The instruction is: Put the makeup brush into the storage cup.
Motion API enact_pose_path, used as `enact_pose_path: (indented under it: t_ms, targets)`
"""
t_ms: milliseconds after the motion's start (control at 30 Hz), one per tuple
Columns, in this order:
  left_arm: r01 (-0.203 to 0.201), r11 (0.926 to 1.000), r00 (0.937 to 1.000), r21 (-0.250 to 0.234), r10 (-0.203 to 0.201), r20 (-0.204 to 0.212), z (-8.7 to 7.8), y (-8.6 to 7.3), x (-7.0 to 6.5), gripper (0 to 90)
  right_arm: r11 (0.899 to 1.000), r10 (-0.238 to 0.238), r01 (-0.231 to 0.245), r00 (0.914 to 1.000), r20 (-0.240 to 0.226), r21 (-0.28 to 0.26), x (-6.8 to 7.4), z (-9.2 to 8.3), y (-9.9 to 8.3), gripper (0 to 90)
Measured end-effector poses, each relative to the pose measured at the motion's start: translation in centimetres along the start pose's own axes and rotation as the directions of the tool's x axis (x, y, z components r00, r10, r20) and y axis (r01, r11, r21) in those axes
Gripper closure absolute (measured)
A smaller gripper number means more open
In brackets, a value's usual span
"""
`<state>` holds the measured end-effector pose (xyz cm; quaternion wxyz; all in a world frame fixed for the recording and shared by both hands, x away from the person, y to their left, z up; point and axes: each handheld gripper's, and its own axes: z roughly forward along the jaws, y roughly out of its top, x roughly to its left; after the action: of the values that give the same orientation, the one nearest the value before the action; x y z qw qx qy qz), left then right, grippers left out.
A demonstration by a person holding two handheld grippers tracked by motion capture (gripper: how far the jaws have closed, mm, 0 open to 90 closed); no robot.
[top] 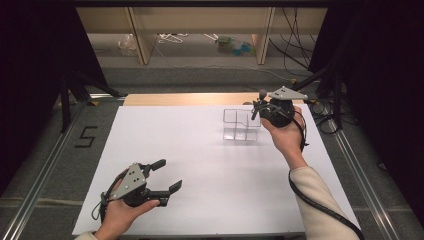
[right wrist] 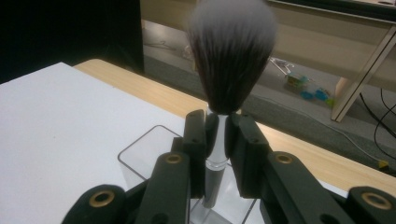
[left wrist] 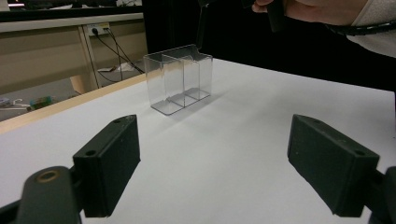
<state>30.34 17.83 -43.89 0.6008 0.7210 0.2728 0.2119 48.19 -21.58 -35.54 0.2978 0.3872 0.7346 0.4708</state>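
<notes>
Right gripper (top: 256, 111) at the far right of the white counter (top: 200, 165), held in the person's right hand (top: 280, 132). Its jaws are clamped on a makeup brush (right wrist: 219, 135): in the right gripper view the silver ferrule sits pinched between the two black pads, dark handle below, bristle head upright above them, dark at the base and pale at the tips. Brush hangs over the clear plastic organizer (top: 241, 125), handle end down inside one of its compartments; whether it touches the bottom, cannot tell.

Organizer stands upright on the counter, far right of centre, just beside the wooden strip (top: 190, 99) along the far edge. The left gripper view shows its inner dividing walls, see-through throughout.

Left gripper (top: 169, 177) at the near left, well apart from the organizer, in the person's left hand (top: 120, 210). Jaws spread wide, nothing between them, bare counter below in its own view. It points toward the organizer.

Beyond the counter: floor with loose cables (top: 295, 30) and light wooden furniture legs (top: 140, 35).
</notes>
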Motion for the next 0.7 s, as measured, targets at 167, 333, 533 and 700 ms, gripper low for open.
enact_pose_path:
  t_ms: [167,333,533,700]
  targets:
    - [0.003,1.0,1.0,0.0,-0.003,0.0,0.02,-0.01,-0.01,16.9,1.0,-0.009,0.009,0.9999,0.009,0.006,-0.13,0.06,-0.08,77.7]
    - [0.002,1.0,1.0,0.0,-0.002,0.0,0.02,-0.01,0.0,16.9,1.0,-0.006,0.006,1.0,0.006,0.012,-0.12,0.26,-0.24,77.7]
    - [0.002,1.0,1.0,0.0,-0.002,0.001,0.02,-0.01,0.0,16.9,1.0,0.0,0.0,1.0,0.008,0.024,-0.17,0.27,-0.32,77.7]
    - [0.003,1.0,1.0,-0.001,-0.003,0.0,0.02,0.0,-0.01,16.9,1.0,-0.013,0.013,0.9998,0.014,0.024,-0.28,0.42,-0.45,77.7]
